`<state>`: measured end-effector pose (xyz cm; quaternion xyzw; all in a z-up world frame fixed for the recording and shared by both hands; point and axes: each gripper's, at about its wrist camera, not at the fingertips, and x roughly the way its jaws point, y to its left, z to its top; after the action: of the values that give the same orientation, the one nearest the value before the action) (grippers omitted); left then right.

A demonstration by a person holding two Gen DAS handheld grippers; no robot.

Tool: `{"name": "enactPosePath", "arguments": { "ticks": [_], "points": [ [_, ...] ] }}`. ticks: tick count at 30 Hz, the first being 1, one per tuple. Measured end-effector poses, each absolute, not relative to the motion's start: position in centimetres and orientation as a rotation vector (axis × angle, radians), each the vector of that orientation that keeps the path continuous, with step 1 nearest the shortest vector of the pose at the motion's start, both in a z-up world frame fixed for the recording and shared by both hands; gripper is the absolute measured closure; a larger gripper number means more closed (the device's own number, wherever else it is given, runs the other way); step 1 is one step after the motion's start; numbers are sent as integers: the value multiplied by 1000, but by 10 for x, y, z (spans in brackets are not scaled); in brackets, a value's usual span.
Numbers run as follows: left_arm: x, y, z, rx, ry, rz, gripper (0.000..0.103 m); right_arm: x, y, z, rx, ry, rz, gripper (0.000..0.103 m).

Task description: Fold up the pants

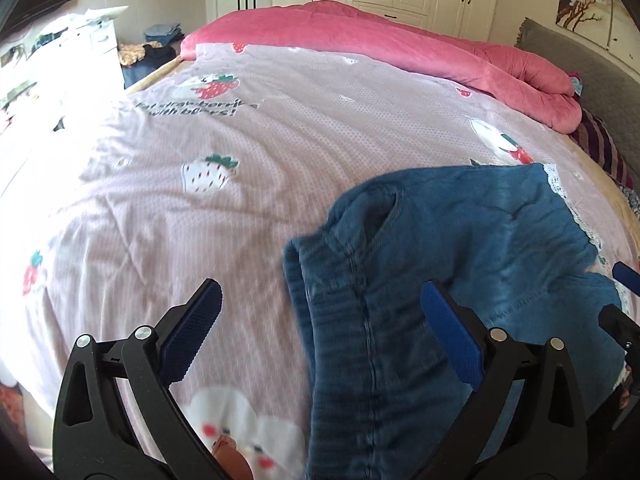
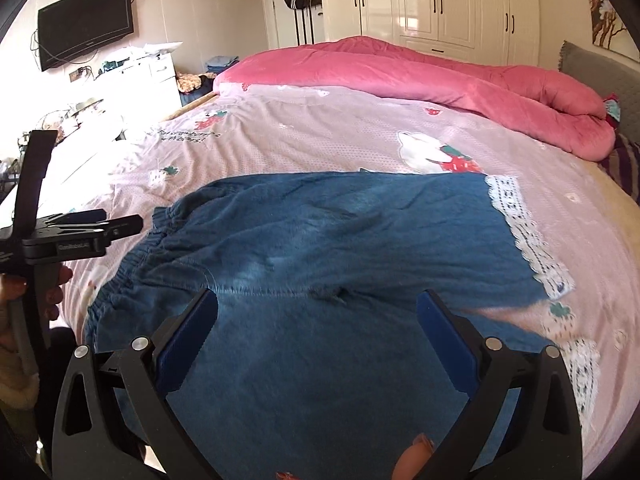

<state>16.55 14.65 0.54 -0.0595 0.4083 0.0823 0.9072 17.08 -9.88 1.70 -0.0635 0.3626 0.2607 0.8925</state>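
White panelled wardrobe doors (image 2: pixel 440 4) with dark handles close off the far wall, and a flat black television (image 2: pixel 86 20) hangs to the left of them. We find the working surface to be a bed covered by a pale pink quilt (image 1: pixel 248 216), finely dotted in weave, lightly creased, and printed with strawberries, white bears and a line of dark lettering. A thick, plush pink comforter (image 2: pixel 460 84) lies rolled in a long ridge across the far side of the bed, against a grey quilted headboard (image 2: pixel 600 76).

We note the pants (image 2: pixel 340 232), of soft blue denim-like cloth, lying spread flat on the quilt. Their gathered elastic waistband sits toward the left in the right wrist view; white lace trim edges the hems on the right. A stitched seam runs across the cloth near the lower middle, with a small pucker in it.

Our left gripper (image 1: pixel 320 332) stands released, its black arms splayed and its ribbed blue pads wide apart, over the waistband edge of the pants (image 1: pixel 460 248). Our right gripper (image 2: pixel 318 334) is likewise released, its pads spread above the cloth and gripping nothing. Whether either gripper touches the fabric we cannot tell.
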Motion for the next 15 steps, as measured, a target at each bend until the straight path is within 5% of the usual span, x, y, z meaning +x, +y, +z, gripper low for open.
{"name": "enactPosePath", "arguments": {
  "ticks": [2, 7, 15],
  "points": [
    [179, 148, 2, -101, 858, 168, 11, 179, -93, 17, -146, 752, 540, 4],
    [211, 149, -16, -27, 899, 153, 40, 201, -76, 16, -180, 762, 558, 4],
    [234, 146, -38, 53, 955, 90, 62, 246, -43, 9, -263, 799, 606, 4]
  ]
}}
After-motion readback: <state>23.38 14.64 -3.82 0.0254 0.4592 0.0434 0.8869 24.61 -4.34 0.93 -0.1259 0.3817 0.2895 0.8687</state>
